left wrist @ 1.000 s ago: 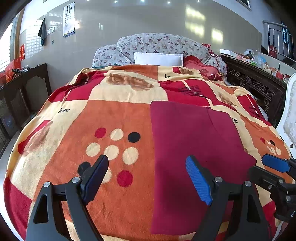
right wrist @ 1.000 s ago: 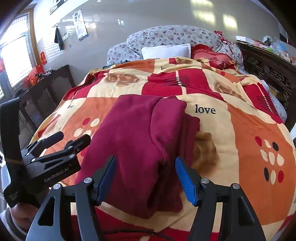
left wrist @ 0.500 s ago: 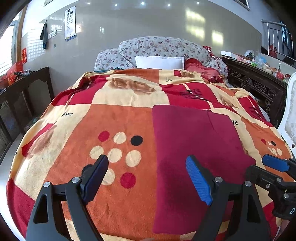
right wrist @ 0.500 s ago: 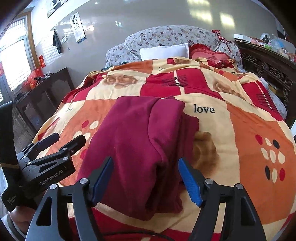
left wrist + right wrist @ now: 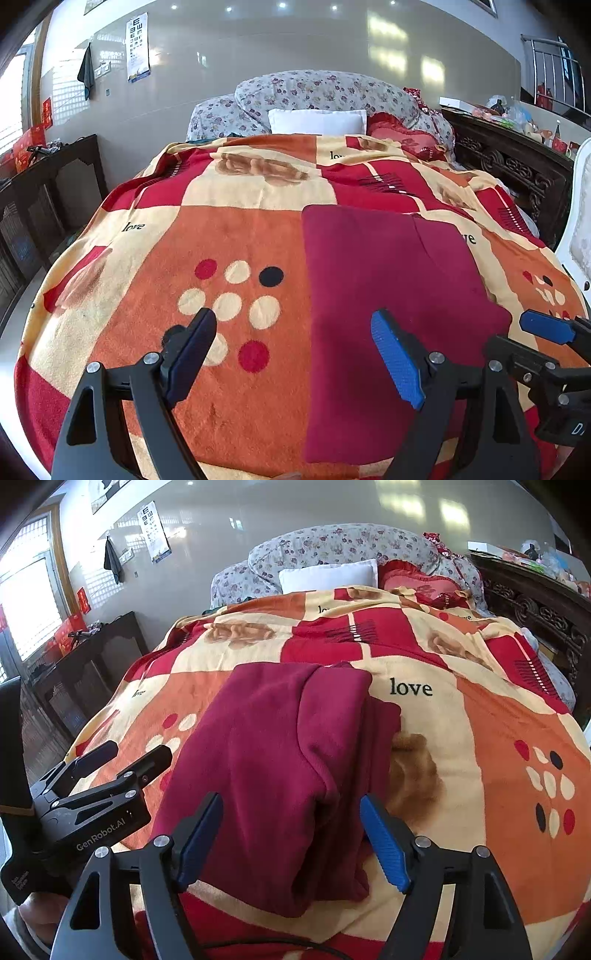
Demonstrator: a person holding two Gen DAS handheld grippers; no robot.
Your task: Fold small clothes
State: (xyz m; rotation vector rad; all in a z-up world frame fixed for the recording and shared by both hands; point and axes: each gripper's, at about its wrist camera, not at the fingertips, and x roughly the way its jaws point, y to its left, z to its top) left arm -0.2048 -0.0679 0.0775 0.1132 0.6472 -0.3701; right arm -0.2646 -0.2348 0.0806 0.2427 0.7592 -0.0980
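Maroon fleece, one folded garment, lies flat on the patchwork blanket that covers the bed, near its foot end; in the right wrist view a folded layer lies on top along its right side. Two hand-held grippers hover over it. The right hand-held gripper stands released above the garment's near edge, its jaws having just been opening, with the cloth below and between the blue pads but not pinched. The left hand-held gripper is also released and wide, one finger over the blanket's dotted orange square, the other over the garment's left part, holding nothing. At the head of the bed sit one white pillow, one red cushion and floral bedding. One eye chart hangs on the wall.
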